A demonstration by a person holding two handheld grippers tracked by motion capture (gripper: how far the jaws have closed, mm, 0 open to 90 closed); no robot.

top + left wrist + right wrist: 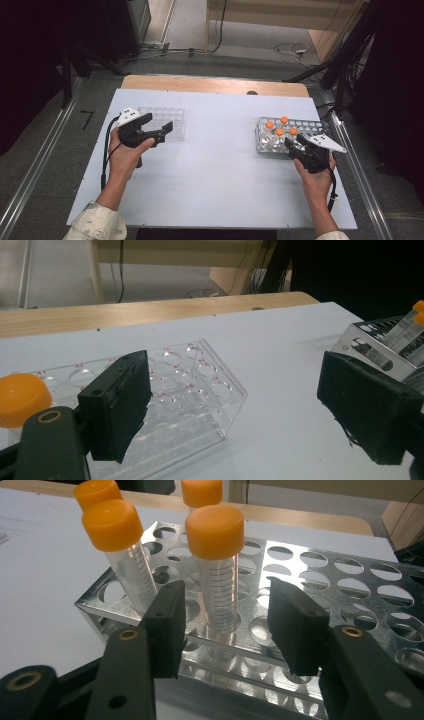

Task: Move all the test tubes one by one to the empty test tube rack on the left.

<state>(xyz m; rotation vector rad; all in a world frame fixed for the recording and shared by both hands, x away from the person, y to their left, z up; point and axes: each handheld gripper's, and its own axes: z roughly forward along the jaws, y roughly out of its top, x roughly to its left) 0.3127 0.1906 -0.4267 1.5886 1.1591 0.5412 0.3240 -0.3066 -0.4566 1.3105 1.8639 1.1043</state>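
Between right claw (pixel 227 630) pads, ungripped, clear ribbed tube (pixel 218 592), orange cap, perforated metal rack (pixel 345 587); left claw (pixel 250 410) open.

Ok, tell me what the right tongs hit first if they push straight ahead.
Most likely the nearest orange-capped tube: it stands in the metal rack between the jaws of the right tongs, which are not yet touching it. The rack's front edge just below looks about as close.
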